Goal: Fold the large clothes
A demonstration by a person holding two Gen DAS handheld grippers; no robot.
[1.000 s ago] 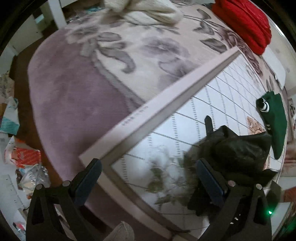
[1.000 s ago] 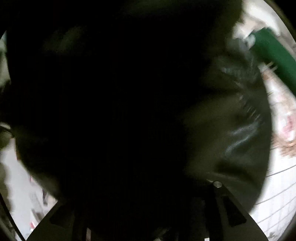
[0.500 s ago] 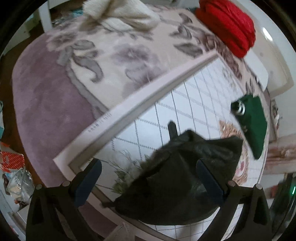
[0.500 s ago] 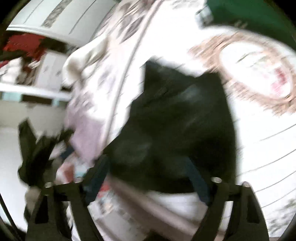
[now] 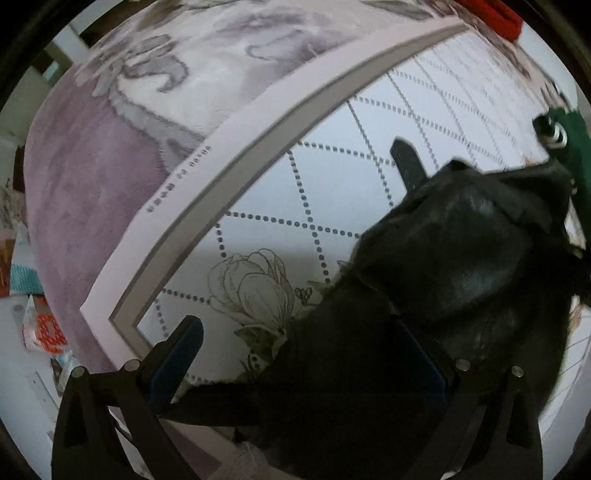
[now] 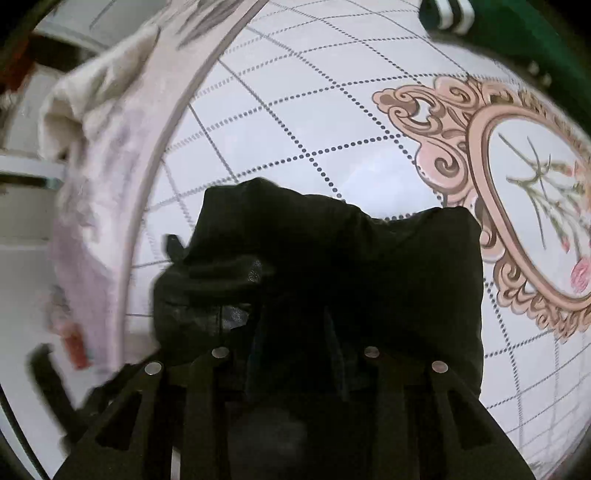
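Fingers (image 6: 332, 354) of my right gripper (image 6: 295, 354) stand close together with black garment (image 6: 332, 266) bunched between them, so I read it as clamped on the cloth. My left gripper (image 5: 295, 365) is spread wide: its left finger (image 5: 177, 354) sits clear over the sheet, its right finger (image 5: 424, 362) against the garment's dark mass, nothing pinched between. The garment lies in a crumpled heap on the white quilted sheet (image 5: 277, 192); in the left wrist view its long axis runs from near left up to far right, with a narrow black strap (image 5: 408, 162) pointing away toward the sheet's grey border (image 5: 236, 206). Beyond the heap, a pink scrolled medallion (image 6: 517, 206) is printed on the sheet. A folded green garment (image 6: 517, 33) lies farther off. Past the border spreads a mauve floral blanket (image 5: 122, 155); something red (image 5: 498, 18) shows at the far edge.
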